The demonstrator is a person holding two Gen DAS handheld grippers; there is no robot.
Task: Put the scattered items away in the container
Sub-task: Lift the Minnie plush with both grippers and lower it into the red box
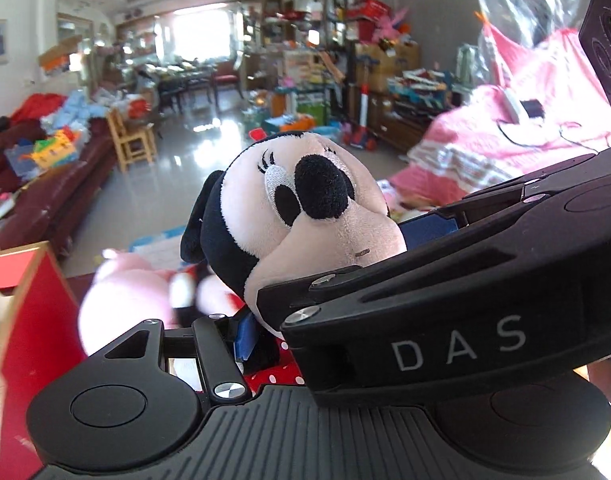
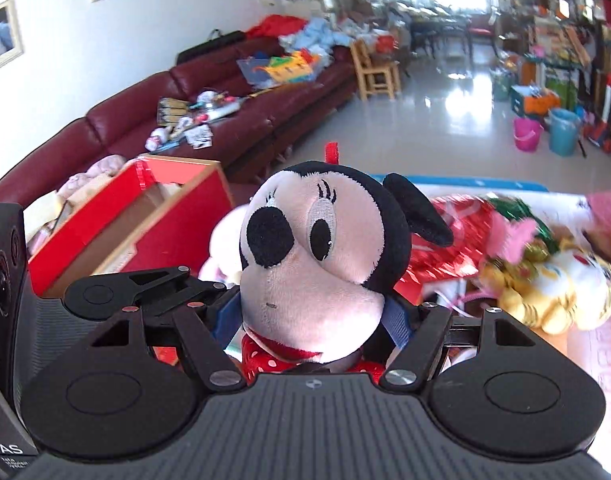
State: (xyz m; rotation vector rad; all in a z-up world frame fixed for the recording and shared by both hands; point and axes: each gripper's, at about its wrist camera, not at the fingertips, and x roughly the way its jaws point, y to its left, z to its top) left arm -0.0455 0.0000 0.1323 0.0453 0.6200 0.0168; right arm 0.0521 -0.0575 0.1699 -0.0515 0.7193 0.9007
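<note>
A Minnie Mouse plush (image 1: 305, 216) with a pink face, black ears and a red polka-dot dress is held up in the air. Both grippers grip it at once. My left gripper (image 1: 337, 280) is shut on its body below the head, blue pads (image 1: 243, 336) pressing the dress. My right gripper (image 2: 313, 320) is shut on its neck, with the head (image 2: 317, 248) above the fingers. The right gripper's body (image 1: 445, 312) crosses the left wrist view. A red cardboard box (image 2: 145, 220), open on top, stands at the left.
A yellow tiger plush (image 2: 553, 284), red shiny wrapping (image 2: 453, 240) and pink toys (image 1: 137, 292) lie on the surface below. A maroon sofa (image 2: 233, 120) with clutter is behind the box. A pink blanket (image 1: 525, 136) hangs at right. Toys and buckets (image 2: 561, 130) stand on the floor beyond.
</note>
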